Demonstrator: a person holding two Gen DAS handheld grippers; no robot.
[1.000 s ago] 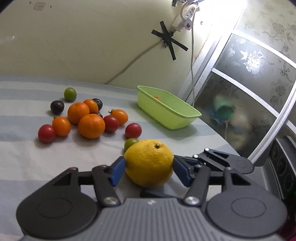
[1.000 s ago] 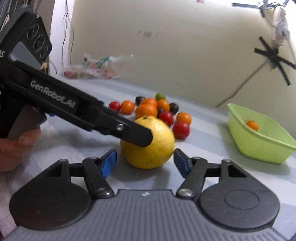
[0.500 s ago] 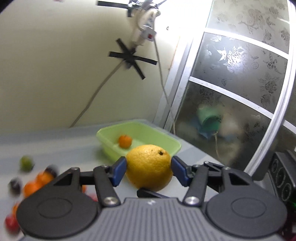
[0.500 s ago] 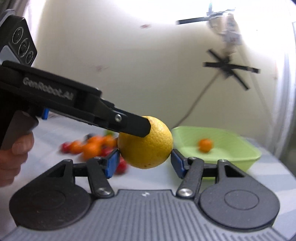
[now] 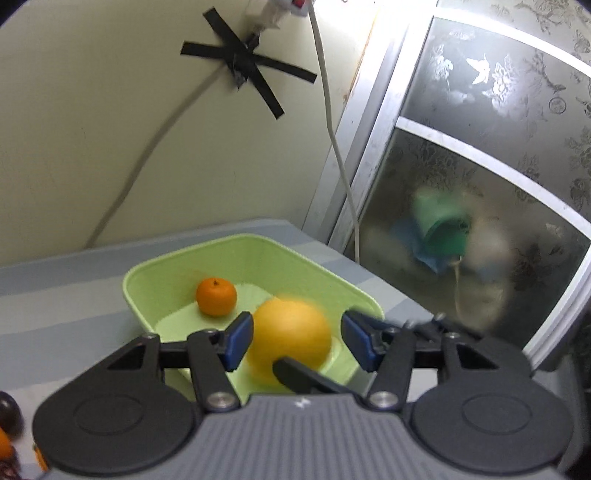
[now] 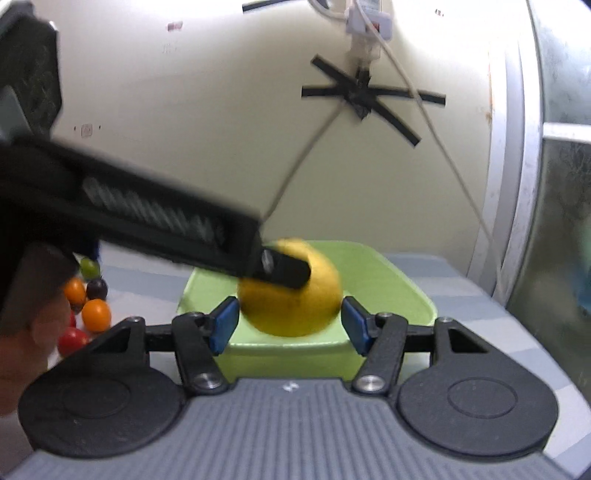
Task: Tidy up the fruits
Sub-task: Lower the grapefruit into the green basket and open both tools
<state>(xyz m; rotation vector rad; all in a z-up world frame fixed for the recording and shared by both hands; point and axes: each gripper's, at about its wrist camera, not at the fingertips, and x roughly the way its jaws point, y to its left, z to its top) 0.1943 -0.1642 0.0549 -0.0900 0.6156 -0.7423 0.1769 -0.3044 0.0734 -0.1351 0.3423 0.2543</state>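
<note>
A striped tabletop [image 5: 55,280] meets a cream wall [image 5: 92,129] crossed with black tape [image 5: 251,70]. Left tongs [image 5: 295,338] stand parted around a blurred yellow citrus [image 5: 290,332] over the green basin [image 5: 325,280]; right tongs [image 6: 288,325] are opening beside it.

At twelve o'clock we see black tape [image 5: 246,70] crossed on the cream wall [image 5: 92,129], with a power strip [image 6: 367,16] above it and a cord [image 5: 336,147] hanging down. At three o'clock we see a frosted door [image 5: 480,184], blurred green and blue shapes behind its glass.
</note>
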